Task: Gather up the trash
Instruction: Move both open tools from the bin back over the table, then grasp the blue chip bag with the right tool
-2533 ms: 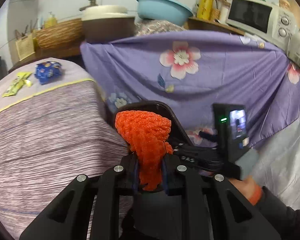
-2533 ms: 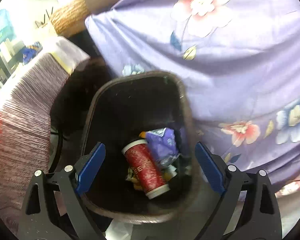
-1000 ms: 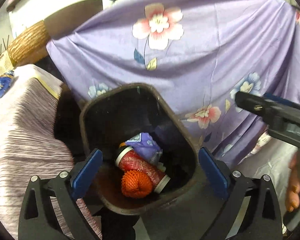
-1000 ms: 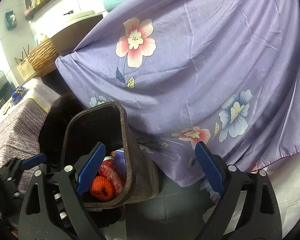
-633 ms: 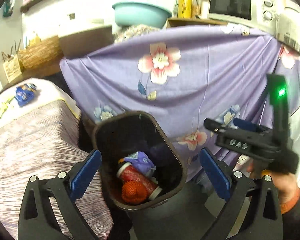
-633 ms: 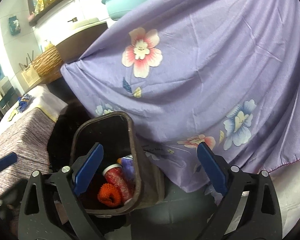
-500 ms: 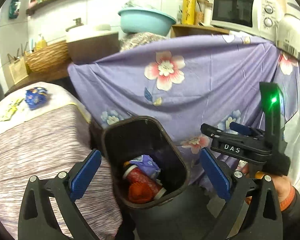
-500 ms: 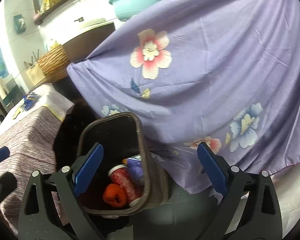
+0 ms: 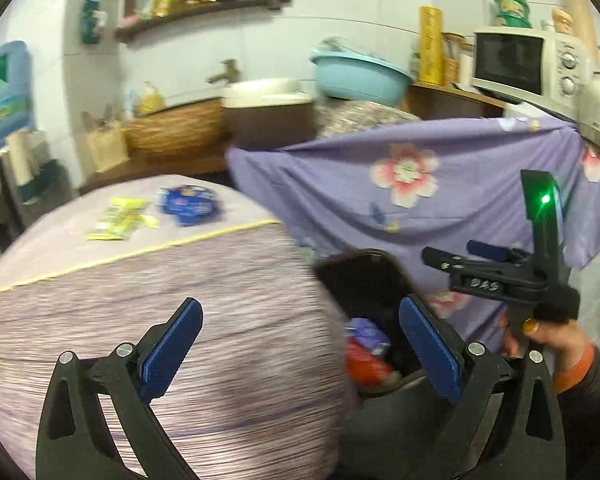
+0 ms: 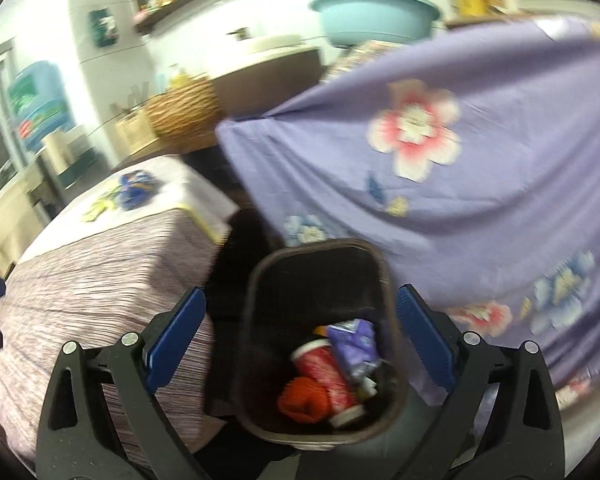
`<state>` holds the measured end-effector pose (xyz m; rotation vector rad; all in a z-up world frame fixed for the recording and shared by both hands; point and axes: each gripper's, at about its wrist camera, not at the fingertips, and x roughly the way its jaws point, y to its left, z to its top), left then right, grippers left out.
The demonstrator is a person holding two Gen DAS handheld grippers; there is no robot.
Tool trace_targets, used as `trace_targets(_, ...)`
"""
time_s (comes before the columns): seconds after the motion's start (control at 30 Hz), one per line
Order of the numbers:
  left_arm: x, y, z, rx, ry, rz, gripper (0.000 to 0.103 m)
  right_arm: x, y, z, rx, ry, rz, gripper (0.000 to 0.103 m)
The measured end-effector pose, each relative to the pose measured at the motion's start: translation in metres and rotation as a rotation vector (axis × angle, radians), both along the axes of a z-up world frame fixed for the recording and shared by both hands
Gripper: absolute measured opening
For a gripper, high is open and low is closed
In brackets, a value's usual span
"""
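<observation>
The dark bin (image 10: 260,292) stands on the floor beside the table and holds the orange foam net (image 10: 304,398), a red cup (image 10: 326,372) and a purple wrapper (image 10: 354,344). My right gripper (image 10: 300,332) hangs open above the bin, empty. My left gripper (image 9: 300,344) is open and empty too, over the table's near edge, with the bin (image 9: 360,276) low on its right. Far across the table lie a yellow wrapper (image 9: 120,218) and a blue wrapper (image 9: 188,204). The right gripper (image 9: 452,258) shows in the left wrist view, held by a hand.
A table under a striped lilac cloth (image 9: 140,320) fills the left. A purple floral sheet (image 10: 460,168) hangs behind the bin. At the back, a counter carries a wicker basket (image 9: 172,132), a teal basin (image 9: 356,76) and a microwave (image 9: 528,68).
The left gripper dropped the orange foam net into the bin, opened, then swung left and up toward the table. The right gripper shifted back over the bin.
</observation>
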<state>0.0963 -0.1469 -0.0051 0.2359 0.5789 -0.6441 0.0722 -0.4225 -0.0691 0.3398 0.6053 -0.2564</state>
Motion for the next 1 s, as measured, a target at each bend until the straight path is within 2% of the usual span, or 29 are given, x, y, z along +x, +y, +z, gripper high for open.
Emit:
trace_targets(0.23,0.018,0.060,0.001,0.095,-0.025,0.089,0.098,0.049,0.056,0.024,-0.049,-0.009,0.215,0.096)
trace_targets(0.3,0.027,0.080,0.000,0.108,-0.009,0.122,0.098,0.070,0.074,0.029,-0.068,0.018,0.290,0.097)
trace_targets(0.43,0.041,0.113,-0.004,0.119,0.021,0.183,0.098,0.100,0.096,0.034,-0.041,0.034,0.376,0.097)
trace_targets(0.63,0.064,0.142,-0.014,0.152,0.069,0.232,0.098,0.158,0.138,0.037,-0.114,0.091,0.495,0.097)
trace_targets(0.77,0.080,0.151,-0.020,0.171,0.103,0.244,0.098,0.208,0.159,0.039,-0.149,0.127,0.541,0.097)
trace_targets(1.0,0.105,0.160,-0.029,0.186,0.149,0.241,0.098,0.303,0.167,0.028,-0.146,0.228,0.519,0.097)
